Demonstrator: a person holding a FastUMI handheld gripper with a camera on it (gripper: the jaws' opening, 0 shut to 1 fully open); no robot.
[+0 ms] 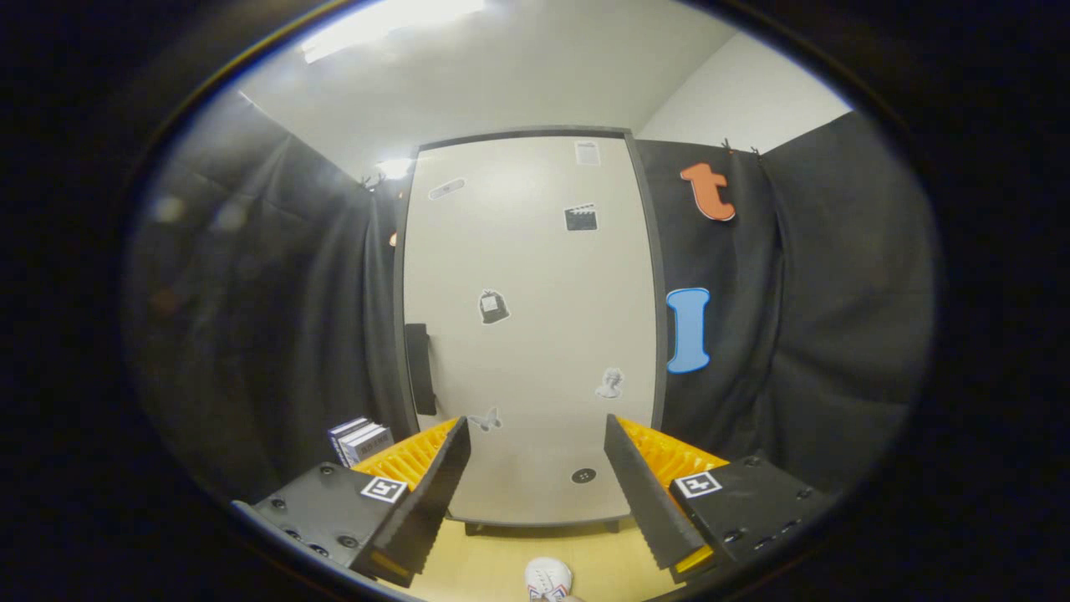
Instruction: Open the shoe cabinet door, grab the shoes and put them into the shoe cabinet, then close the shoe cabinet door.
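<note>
You are holding the jaws [535,493] spread wide, gripping nothing, aimed at the cabinet [527,334]. Its door is standing shut well beyond them, its black handle [420,368] lying beyond the left finger on the door's left edge. A shoe [547,579] is sitting on the floor [501,560] between the fingers, below their tips. Books [361,441] are showing beyond the left finger.

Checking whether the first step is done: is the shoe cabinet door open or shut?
Shut. The door sits flush in its dark frame, handle untouched; the open gripper is apart from it.
</note>
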